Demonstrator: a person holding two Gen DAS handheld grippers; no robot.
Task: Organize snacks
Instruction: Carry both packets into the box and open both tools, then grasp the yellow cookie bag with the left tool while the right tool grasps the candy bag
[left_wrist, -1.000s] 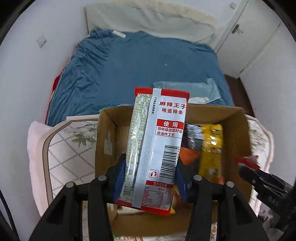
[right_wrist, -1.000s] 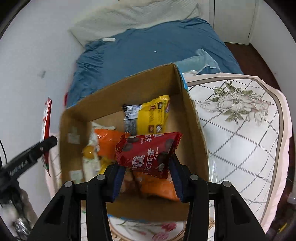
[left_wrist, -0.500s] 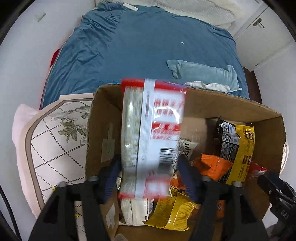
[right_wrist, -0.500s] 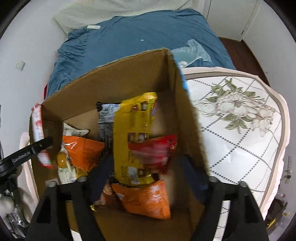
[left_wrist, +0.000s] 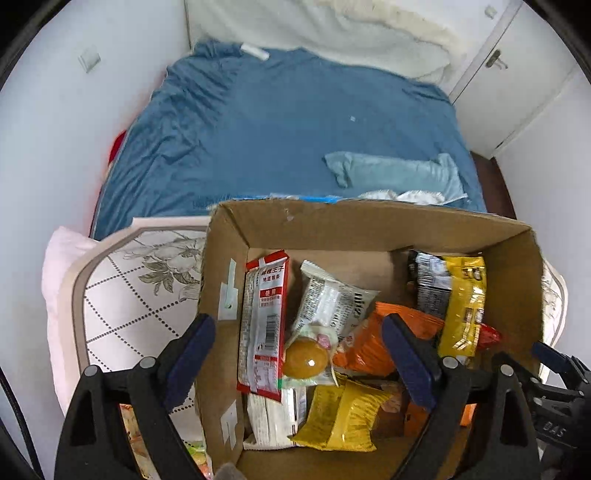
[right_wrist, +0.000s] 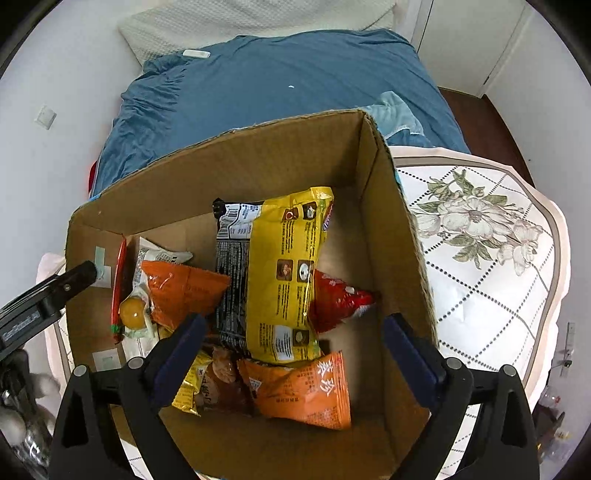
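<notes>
Opening tools: left tool (left_wrist: 299, 354) and right tool (right_wrist: 291, 347) both spreading, nothing between the pads.
Box: cardboard box (right_wrist: 258, 162) on a floral cushion (right_wrist: 480, 266).
Snacks: red-and-white strip packet (left_wrist: 264, 325) by the left wall; red packet (right_wrist: 340, 299) beside the yellow bag (right_wrist: 284, 273).

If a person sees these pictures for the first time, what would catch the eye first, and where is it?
Probably the open cardboard box in the middle, standing on a flowered cushion at the foot of a blue bed. Inside, bright packets lie jumbled: a long yellow packet in the middle and a red-and-white packet along the left wall. Both grippers' jaws are opening above the box, with nothing between them.
</notes>
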